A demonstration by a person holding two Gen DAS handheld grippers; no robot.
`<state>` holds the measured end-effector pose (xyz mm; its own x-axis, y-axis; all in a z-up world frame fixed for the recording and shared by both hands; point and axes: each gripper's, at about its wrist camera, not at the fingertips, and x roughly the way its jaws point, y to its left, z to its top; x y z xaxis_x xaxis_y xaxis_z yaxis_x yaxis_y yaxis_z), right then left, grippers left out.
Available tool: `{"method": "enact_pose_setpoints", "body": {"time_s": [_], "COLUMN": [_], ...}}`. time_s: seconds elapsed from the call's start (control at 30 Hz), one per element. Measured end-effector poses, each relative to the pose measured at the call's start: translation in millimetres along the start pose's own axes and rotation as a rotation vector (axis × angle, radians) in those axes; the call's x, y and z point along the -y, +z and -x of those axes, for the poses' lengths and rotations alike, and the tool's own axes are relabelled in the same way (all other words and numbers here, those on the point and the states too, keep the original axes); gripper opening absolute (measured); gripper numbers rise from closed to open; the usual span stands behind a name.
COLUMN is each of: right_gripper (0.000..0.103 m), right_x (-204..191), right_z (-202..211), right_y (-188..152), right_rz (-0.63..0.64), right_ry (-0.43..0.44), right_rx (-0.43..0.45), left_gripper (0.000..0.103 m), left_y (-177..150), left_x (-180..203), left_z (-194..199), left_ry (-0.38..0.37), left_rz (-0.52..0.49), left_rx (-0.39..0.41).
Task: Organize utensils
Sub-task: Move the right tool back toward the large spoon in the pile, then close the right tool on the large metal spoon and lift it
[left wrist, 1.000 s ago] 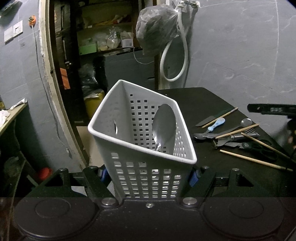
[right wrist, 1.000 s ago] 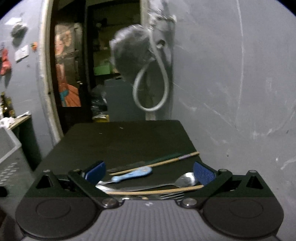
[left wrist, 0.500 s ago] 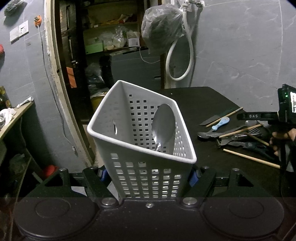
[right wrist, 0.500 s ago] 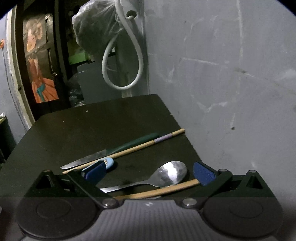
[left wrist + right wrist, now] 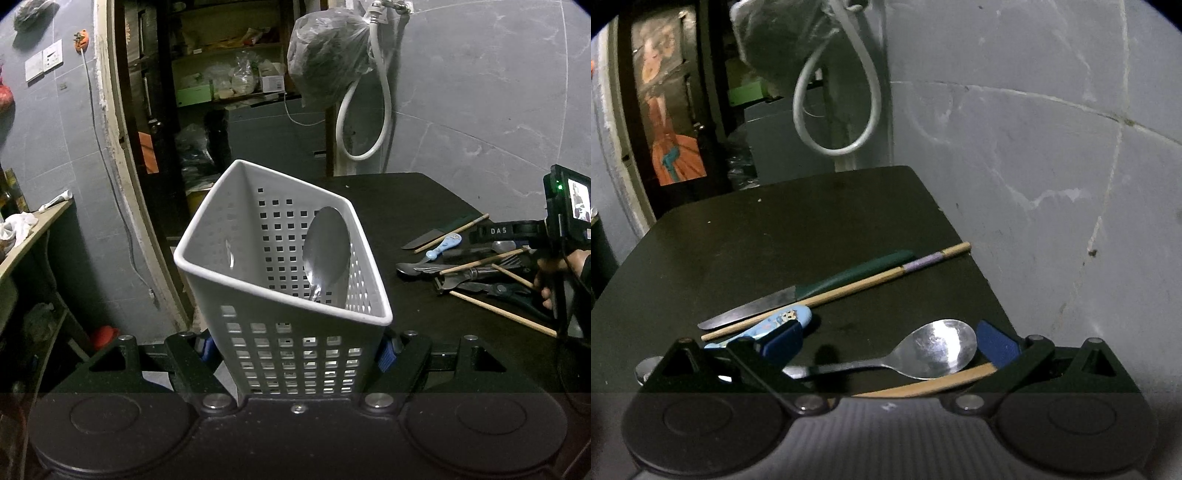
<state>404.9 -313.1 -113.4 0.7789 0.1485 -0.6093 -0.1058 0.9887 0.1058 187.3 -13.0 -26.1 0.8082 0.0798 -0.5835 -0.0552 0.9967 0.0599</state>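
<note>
A white perforated basket is held tilted off the dark worktop, clamped at its lower walls between the blue-padded fingers of the left gripper. Inside it, a large steel spoon is seen standing bowl-up against the basket's far right wall. To the right, the rest of the cutlery is spread across the worktop in a loose pile, and a person's hand is visible at the frame's edge on the right gripper's handle. From the right wrist, the right gripper is shown low over that pile with its fingers spread wide and closed on nothing. A shiny serving spoon is framed between them, its bowl just beside the right finger, with a bamboo chopstick lying under it. A blue-handled utensil is partly covered by the left finger. Farther back, a green-handled knife and a second chopstick with a purple band lie side by side, angled toward the grey wall.
</note>
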Motion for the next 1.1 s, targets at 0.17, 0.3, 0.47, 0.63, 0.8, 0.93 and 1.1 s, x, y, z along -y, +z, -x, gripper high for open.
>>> {"method": "enact_pose_setpoints", "body": {"time_s": [0.17, 0.3, 0.47, 0.63, 0.8, 0.93, 1.1], "right_gripper": [0.102, 0.102, 0.093, 0.083, 0.067, 0.046, 0.021], "right_x": [5.7, 11.1, 15.1, 22.6, 24.1, 23.8, 24.2], "right_z": [-3.8, -7.4, -12.2, -15.2, -14.2, -11.0, -8.8], "right_y": [0.0, -1.8, 0.9, 3.0, 3.9, 2.0, 0.9], "right_rz": [-0.094, -0.155, -0.192, -0.182, -0.163, -0.147, -0.128], "right_ry": [-0.016, -0.016, -0.004, 0.026, 0.013, -0.013, -0.026], "right_rx": [-0.021, -0.021, 0.003, 0.017, 0.015, 0.017, 0.012], "left_gripper": [0.077, 0.077, 0.077, 0.077, 0.077, 0.077, 0.077], "left_y": [-1.3, -1.4, -0.7, -0.9, -0.8, -0.7, -0.7], "left_x": [-0.1, 0.0, -1.0, -0.5, -0.6, -0.5, -0.4], "left_z": [1.2, 1.2, 0.9, 0.8, 0.6, 0.5, 0.5], "left_ry": [0.001, 0.001, 0.001, 0.001, 0.001, 0.001, 0.001], "left_rz": [-0.001, -0.002, -0.001, -0.003, -0.002, -0.002, -0.002], "left_rx": [0.000, 0.001, 0.000, 0.001, 0.001, 0.001, 0.001]}}
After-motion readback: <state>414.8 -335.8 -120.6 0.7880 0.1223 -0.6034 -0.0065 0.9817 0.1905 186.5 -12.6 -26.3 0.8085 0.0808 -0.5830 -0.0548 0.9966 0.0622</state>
